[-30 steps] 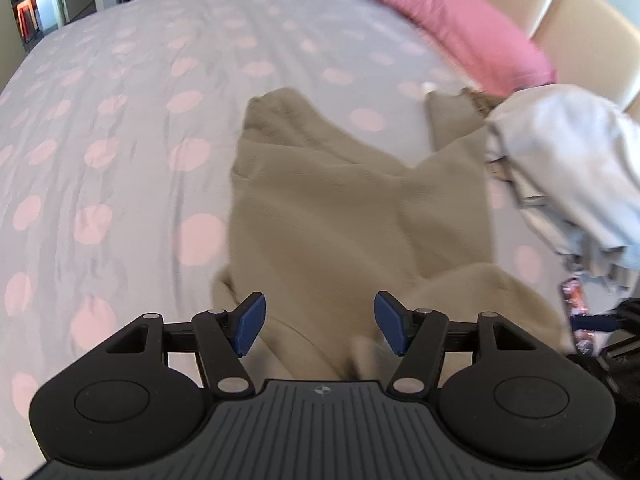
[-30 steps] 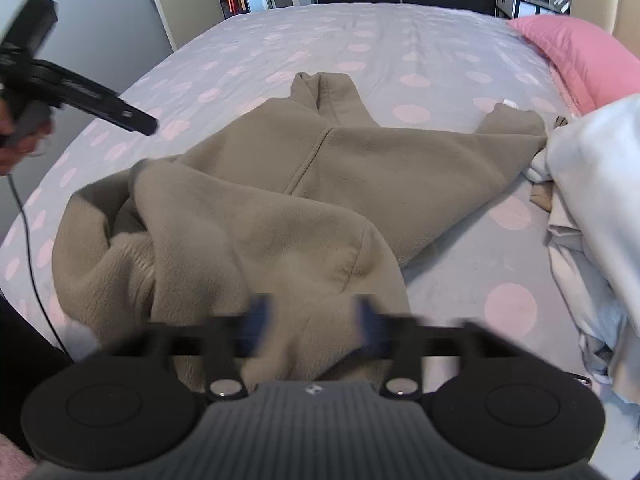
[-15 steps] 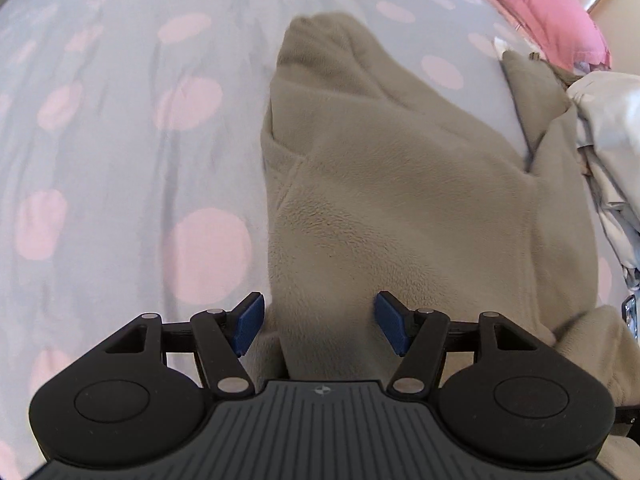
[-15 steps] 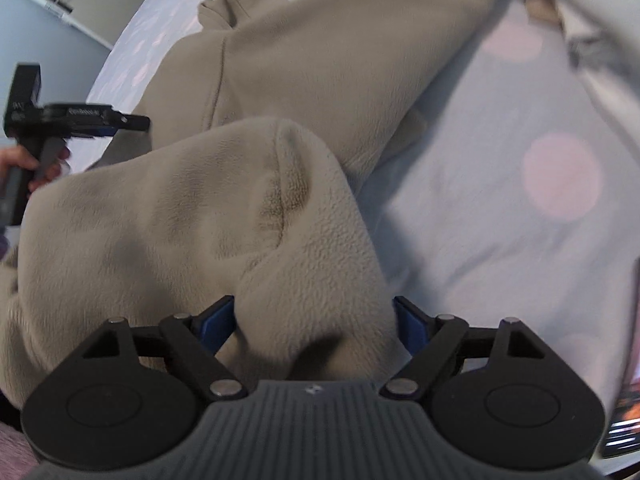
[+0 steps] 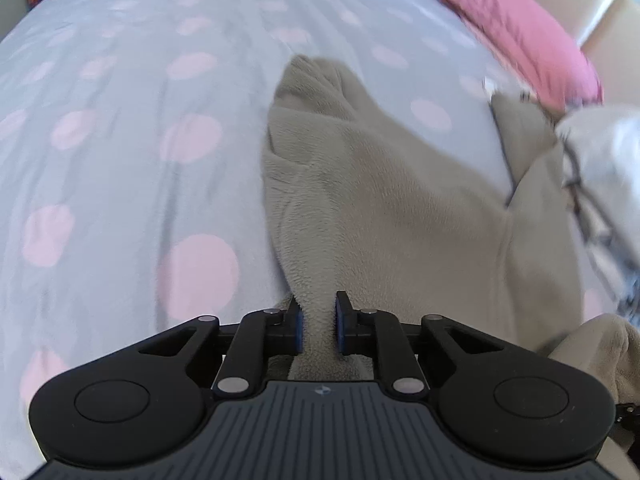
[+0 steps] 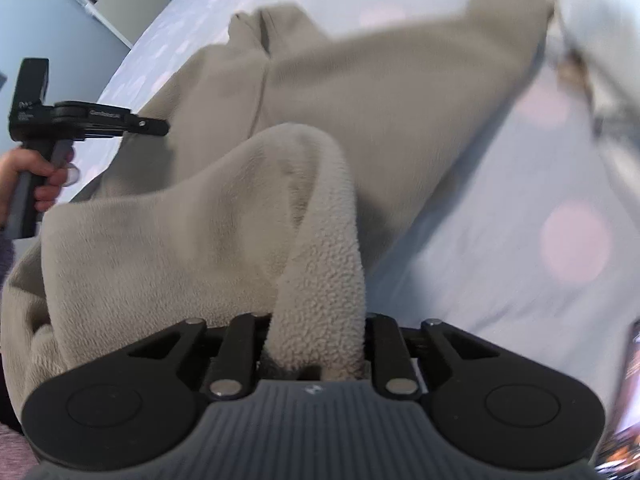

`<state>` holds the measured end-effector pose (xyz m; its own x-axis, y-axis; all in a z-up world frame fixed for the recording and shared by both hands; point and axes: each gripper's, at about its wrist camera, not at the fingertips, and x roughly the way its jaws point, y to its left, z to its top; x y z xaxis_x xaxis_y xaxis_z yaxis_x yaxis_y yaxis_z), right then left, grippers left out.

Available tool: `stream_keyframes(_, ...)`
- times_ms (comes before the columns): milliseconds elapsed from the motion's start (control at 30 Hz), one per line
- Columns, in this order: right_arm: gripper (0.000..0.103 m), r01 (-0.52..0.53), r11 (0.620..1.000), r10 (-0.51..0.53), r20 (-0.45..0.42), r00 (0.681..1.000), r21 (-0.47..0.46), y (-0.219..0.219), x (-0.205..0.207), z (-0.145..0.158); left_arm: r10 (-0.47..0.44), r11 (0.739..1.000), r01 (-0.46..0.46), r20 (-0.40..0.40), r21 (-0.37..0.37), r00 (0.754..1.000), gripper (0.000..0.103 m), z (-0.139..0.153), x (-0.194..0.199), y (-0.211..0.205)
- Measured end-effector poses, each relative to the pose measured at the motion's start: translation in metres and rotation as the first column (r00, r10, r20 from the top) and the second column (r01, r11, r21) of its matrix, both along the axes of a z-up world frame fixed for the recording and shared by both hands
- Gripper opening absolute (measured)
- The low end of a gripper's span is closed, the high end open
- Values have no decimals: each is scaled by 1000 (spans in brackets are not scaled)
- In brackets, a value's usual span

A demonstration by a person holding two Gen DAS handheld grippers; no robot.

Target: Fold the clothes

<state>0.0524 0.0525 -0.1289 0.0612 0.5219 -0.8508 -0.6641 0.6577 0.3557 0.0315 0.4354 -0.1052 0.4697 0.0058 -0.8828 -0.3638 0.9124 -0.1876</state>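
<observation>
A beige fleece garment (image 5: 400, 208) lies spread on the bed, its far end narrowing to a sleeve or hood. My left gripper (image 5: 318, 330) is shut on a ridge of its near left edge. In the right wrist view the same fleece garment (image 6: 360, 92) bunches up towards me. My right gripper (image 6: 318, 340) is shut on a thick fold of it; the fingertips are hidden by the fabric. The left gripper also shows in the right wrist view (image 6: 160, 126), held by a hand at the garment's left edge.
The bed has a grey cover with pink dots (image 5: 120, 160). A pink pillow (image 5: 512, 28) lies at the far right by the headboard. A pile of white clothes (image 5: 600, 160) sits to the right of the garment. A dark object (image 6: 628, 380) lies at the right edge.
Both grippers have closed on the fleece: the left on its near left edge, the right on the bunched fold. Both views have tilted up a little.
</observation>
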Motion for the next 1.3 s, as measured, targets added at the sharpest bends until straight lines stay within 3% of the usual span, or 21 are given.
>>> stream_keyframes(100, 20, -10, 1000, 10, 125, 992, 0, 2, 0, 39, 24, 1000, -25, 54, 15, 998, 11, 30, -17, -7)
stream_keyframes(200, 19, -14, 1000, 8, 265, 964, 21, 3, 0, 91, 47, 998, -51, 134, 27, 990, 10, 68, -39, -16)
stream_keyframes(333, 19, -24, 999, 0, 485, 874, 44, 2, -4, 171, 60, 995, -79, 263, 59, 963, 10, 131, -77, -31)
stream_keyframes(500, 19, -37, 996, -19, 626, 780, 76, -1, -3, 259, 27, 992, -71, 370, 106, 929, 9, 202, -126, -65)
stream_keyframes(667, 19, -48, 994, -43, 737, 675, 102, -1, 1, 336, 15, 993, -62, 414, 101, 910, 10, 241, -166, -103)
stream_keyframes(767, 20, -50, 997, -9, 678, 735, 67, 14, 15, 316, 14, 998, -38, 377, 56, 926, 10, 237, -176, -117)
stream_keyframes(867, 23, -55, 998, 24, 614, 789, 31, 30, 28, 296, 26, 1000, -21, 283, -22, 959, 12, 199, -172, -120)
stream_keyframes(933, 34, -60, 998, 45, 568, 822, 8, 40, 37, 283, 47, 995, -30, 184, -95, 982, 13, 164, -165, -115)
stream_keyframes(967, 46, -63, 998, 55, 545, 837, -4, 45, 41, 276, 55, 990, -37, 132, -133, 990, 13, 145, -161, -113)
stream_keyframes(1033, 51, -68, 997, 80, 497, 864, -43, 53, 47, 255, 47, 973, -20, 110, -231, 993, 15, 122, -160, -108)
stream_keyframes(1100, 57, -81, 992, 116, 463, 879, -94, 56, 47, 227, 25, 961, 7, 112, -278, 993, 17, 115, -160, -107)
stream_keyframes(1133, 63, -85, 991, 124, 465, 877, -104, 53, 46, 220, 4, 961, 26, 107, -274, 994, 19, 115, -158, -109)
stream_keyframes(1167, 78, -88, 990, 132, 466, 875, -114, 51, 45, 212, -25, 967, 49, 97, -252, 995, 25, 117, -156, -112)
stream_keyframes(1200, 83, -82, 990, 125, 468, 875, -111, 44, 45, 210, -54, 970, 72, 84, -234, 995, 28, 120, -154, -117)
stream_keyframes(1300, 83, -69, 993, 105, 458, 883, -96, 27, 46, 202, -139, 971, 146, 48, -188, 989, 44, 133, -156, -134)
